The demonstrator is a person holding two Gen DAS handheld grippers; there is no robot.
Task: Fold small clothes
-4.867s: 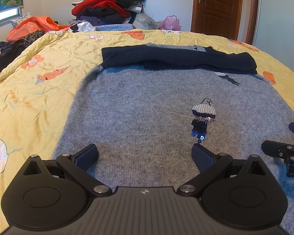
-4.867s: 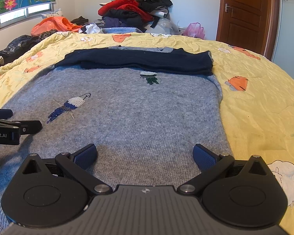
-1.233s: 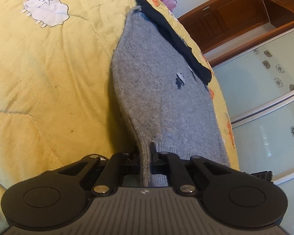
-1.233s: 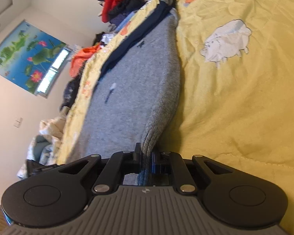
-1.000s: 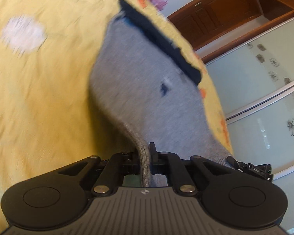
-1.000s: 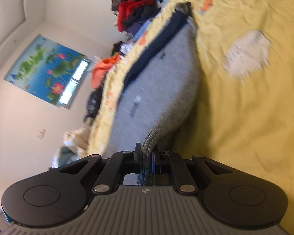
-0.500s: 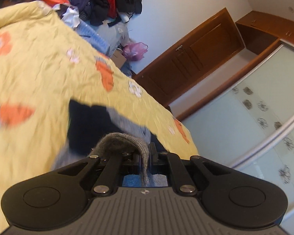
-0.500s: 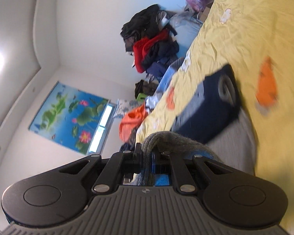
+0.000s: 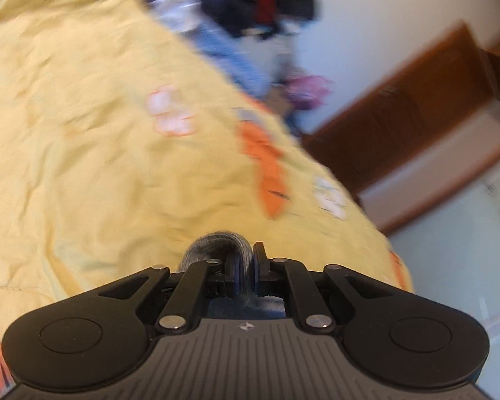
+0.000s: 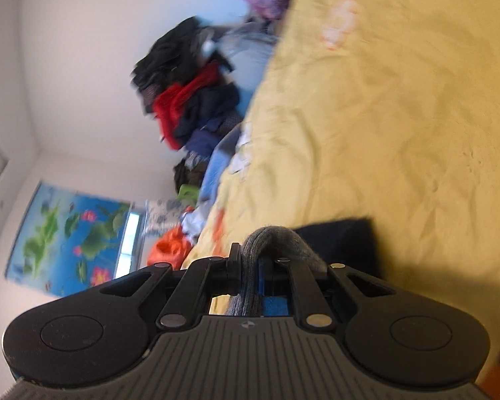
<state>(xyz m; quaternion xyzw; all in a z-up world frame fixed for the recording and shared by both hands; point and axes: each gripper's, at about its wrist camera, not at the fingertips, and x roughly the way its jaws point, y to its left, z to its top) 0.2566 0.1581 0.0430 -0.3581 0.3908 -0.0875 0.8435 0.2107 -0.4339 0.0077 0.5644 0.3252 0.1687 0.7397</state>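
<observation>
The grey knitted sweater [image 9: 218, 250] is seen in the left wrist view as a rounded hump of fabric bunched just ahead of the left gripper [image 9: 245, 268], and a fold of it is pinched between the two blue-padded fingers [image 9: 257, 263], which stand nearly together with only the knit between them. Beyond the hump a wrinkled yellow quilted bedspread [image 9: 83, 133] printed with orange and white patches is spread across most of the frame, heavily blurred. At the top a blurred heap of dark, red and blue clothes [image 9: 250, 3] is piled past the far edge of the bed, and a brown wooden door [image 9: 416, 106] is seen on the right, with a pale glass panel below it. In the right wrist view the same grey knit [image 10: 276, 243] is draped over and between the fingers of the right gripper [image 10: 250, 266]; its jaws are narrow and are opening, with the fabric between them and pressed against the left finger, while a sliver of blue pad is bared on the right side. A dark navy part of the garment [image 10: 343, 236] is seen lying on the yellow bedspread [image 10: 400, 116] just behind the grey fold. The view is rolled sideways, so that the clothes heap [image 10: 190, 100] and a blue poster with green leaves and pink flowers [image 10: 70, 243] are shown on the left against a white wall.
</observation>
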